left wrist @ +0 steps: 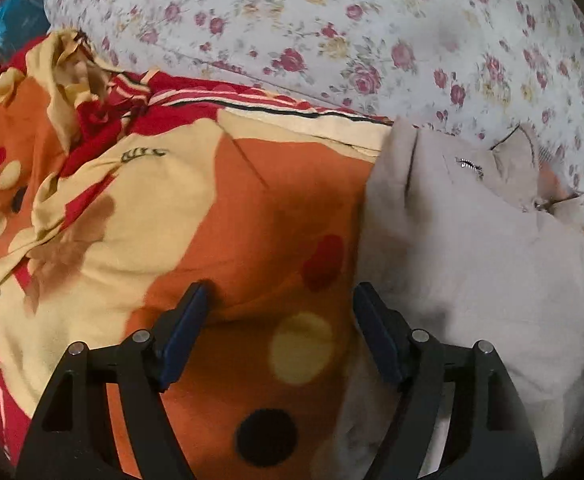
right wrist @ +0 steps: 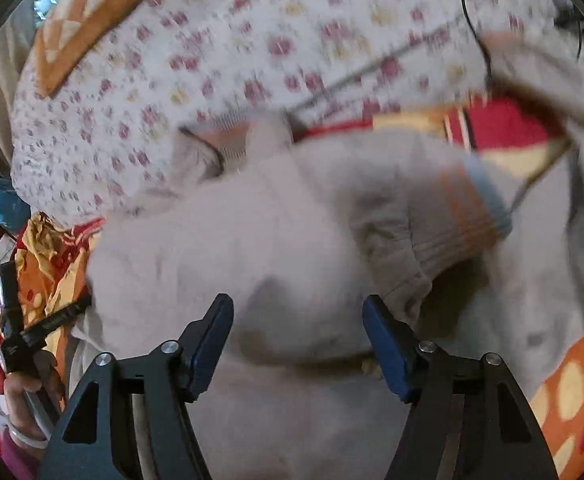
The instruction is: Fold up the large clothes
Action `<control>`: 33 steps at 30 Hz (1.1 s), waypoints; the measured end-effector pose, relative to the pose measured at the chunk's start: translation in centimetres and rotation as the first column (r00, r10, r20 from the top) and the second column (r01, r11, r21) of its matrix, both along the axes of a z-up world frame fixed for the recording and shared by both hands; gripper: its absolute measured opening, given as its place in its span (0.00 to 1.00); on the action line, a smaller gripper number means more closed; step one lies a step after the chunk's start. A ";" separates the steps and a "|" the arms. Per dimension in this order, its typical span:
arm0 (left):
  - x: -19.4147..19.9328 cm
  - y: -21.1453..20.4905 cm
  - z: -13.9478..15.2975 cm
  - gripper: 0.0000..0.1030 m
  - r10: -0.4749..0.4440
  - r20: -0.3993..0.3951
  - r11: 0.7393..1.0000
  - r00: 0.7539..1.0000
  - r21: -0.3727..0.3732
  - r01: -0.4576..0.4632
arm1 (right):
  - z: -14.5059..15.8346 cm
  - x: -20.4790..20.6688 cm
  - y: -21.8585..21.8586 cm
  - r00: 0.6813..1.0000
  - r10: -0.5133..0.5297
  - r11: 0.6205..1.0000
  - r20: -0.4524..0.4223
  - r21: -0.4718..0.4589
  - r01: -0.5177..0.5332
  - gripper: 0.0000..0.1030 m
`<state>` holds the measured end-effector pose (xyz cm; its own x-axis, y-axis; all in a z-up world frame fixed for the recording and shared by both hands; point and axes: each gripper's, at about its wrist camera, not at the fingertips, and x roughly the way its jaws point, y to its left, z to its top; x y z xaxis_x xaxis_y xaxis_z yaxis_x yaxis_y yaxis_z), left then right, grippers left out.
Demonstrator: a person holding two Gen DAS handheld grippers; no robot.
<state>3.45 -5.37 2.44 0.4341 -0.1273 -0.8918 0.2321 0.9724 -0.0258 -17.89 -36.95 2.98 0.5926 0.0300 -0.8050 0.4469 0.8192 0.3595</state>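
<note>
Grey sweater (right wrist: 284,240) lies bunched on the orange spotted blanket (left wrist: 252,208), collar toward the floral sheet (left wrist: 331,20). My left gripper (left wrist: 280,312) gapes wide over the blanket beside the sweater's edge. My right gripper (right wrist: 297,332) gapes wide above the sweater, holding nothing.

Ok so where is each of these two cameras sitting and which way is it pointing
Left wrist: on the left hand-held gripper, looking along its open fingers at the orange dotted bedspread, beside the beige jacket.
Right wrist: on the right hand-held gripper, fingers open over the beige jacket; the person's left hand holding the other tool shows at left.
Shared: jacket, bedspread, floral quilt.
</note>
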 end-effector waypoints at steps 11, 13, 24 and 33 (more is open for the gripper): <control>-4.2 0.6 2.2 0.75 -0.184 -0.093 0.955 0.979 -0.251 0.156 | 4.7 -3.3 5.2 0.989 0.134 0.990 0.059 -0.045 -0.132 0.68; -3.9 -0.3 1.9 0.75 -0.169 -0.094 0.955 0.981 -0.262 0.140 | 4.6 -3.6 5.0 0.991 0.121 0.992 0.065 -0.038 -0.119 0.71; -1.7 0.8 1.7 0.00 -0.137 -0.044 0.977 0.990 -0.169 0.128 | 4.5 -5.6 2.9 0.997 0.034 0.999 0.074 -0.034 -0.032 0.71; -1.2 4.4 2.0 0.00 -0.056 -0.040 0.977 0.998 -0.209 0.047 | 3.1 -6.4 -0.1 0.996 -0.089 0.996 0.030 -0.020 0.090 0.71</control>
